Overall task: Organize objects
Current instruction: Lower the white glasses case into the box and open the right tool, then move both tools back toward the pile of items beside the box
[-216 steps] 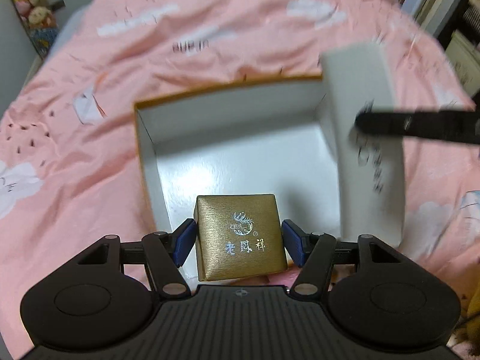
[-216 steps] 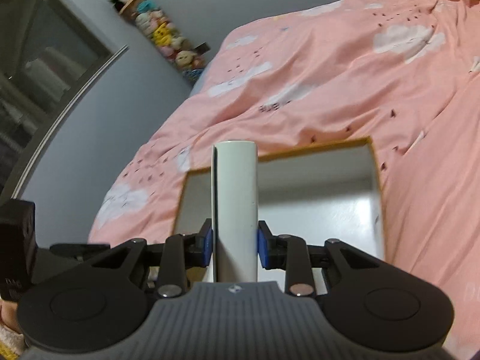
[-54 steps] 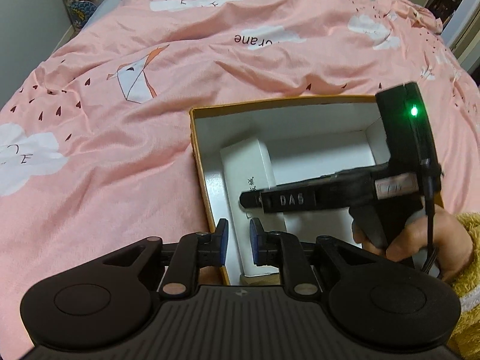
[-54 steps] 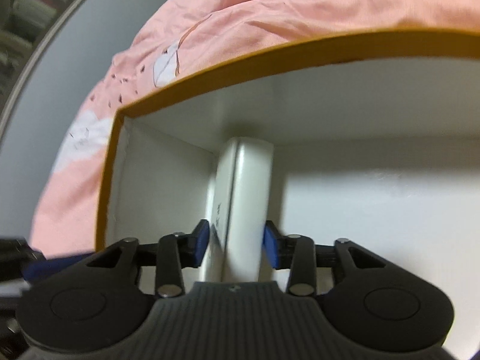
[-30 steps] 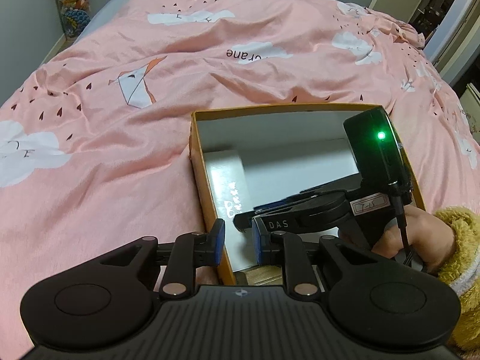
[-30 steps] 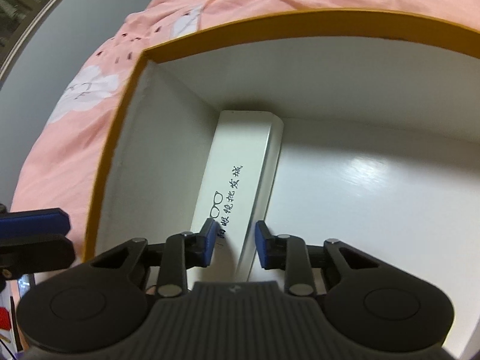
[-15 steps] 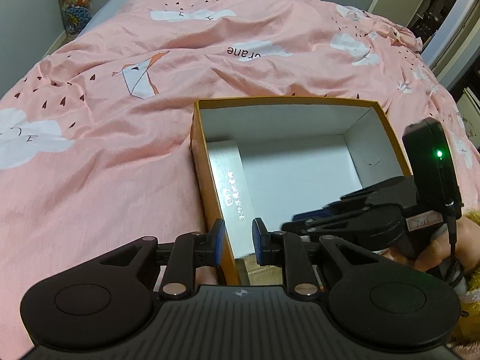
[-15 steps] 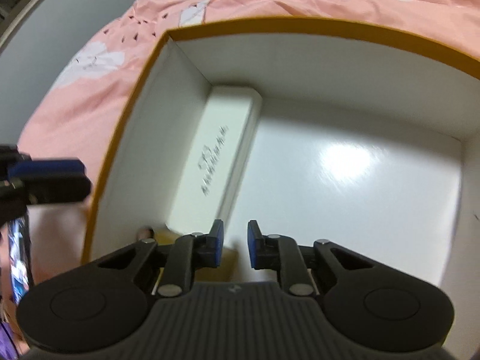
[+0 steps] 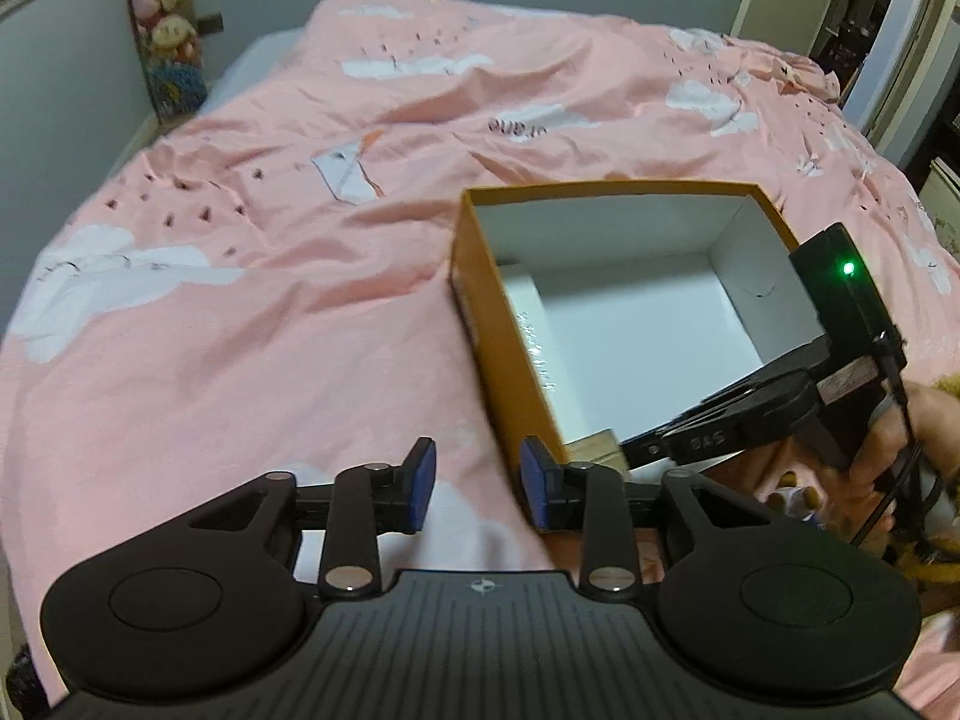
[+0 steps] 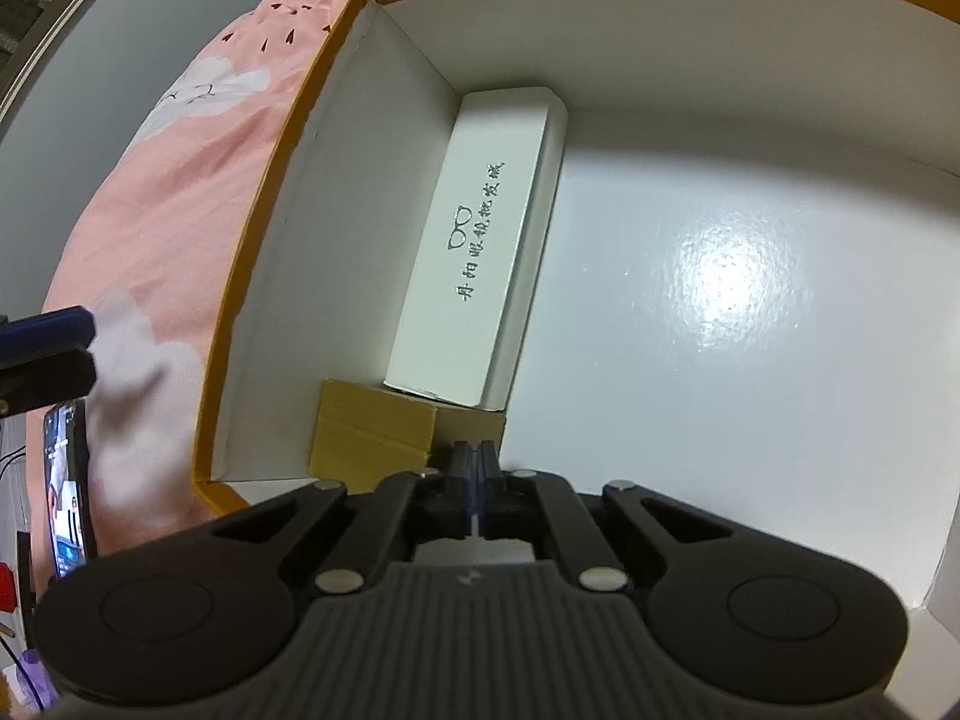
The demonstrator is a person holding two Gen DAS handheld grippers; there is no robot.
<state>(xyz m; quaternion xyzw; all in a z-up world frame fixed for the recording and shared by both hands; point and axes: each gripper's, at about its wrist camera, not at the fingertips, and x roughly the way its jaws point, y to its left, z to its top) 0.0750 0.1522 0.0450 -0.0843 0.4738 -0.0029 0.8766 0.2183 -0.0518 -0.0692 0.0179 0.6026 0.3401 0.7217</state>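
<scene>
An orange box (image 9: pixel 498 324) with a white inside lies open on the pink bed; it also shows in the right wrist view (image 10: pixel 264 228). Inside, a long white glasses box (image 10: pixel 480 240) lies flat along the left wall, and a small gold box (image 10: pixel 372 426) sits in the near left corner. My right gripper (image 10: pixel 477 486) is shut and empty just above the box's near edge, next to the gold box. My left gripper (image 9: pixel 477 483) is open and empty, outside the orange box at its near left corner.
The pink duvet (image 9: pixel 240 300) covers the bed all around the box. A phone (image 10: pixel 66 486) lies at the bed's near left edge. Plush toys (image 9: pixel 168 42) stand by the far wall. A doorway (image 9: pixel 864 30) is at the far right.
My right gripper has let go of the white box, drawn back toward the near edge and shut. My left gripper has opened wider and shifted left, off the box wall.
</scene>
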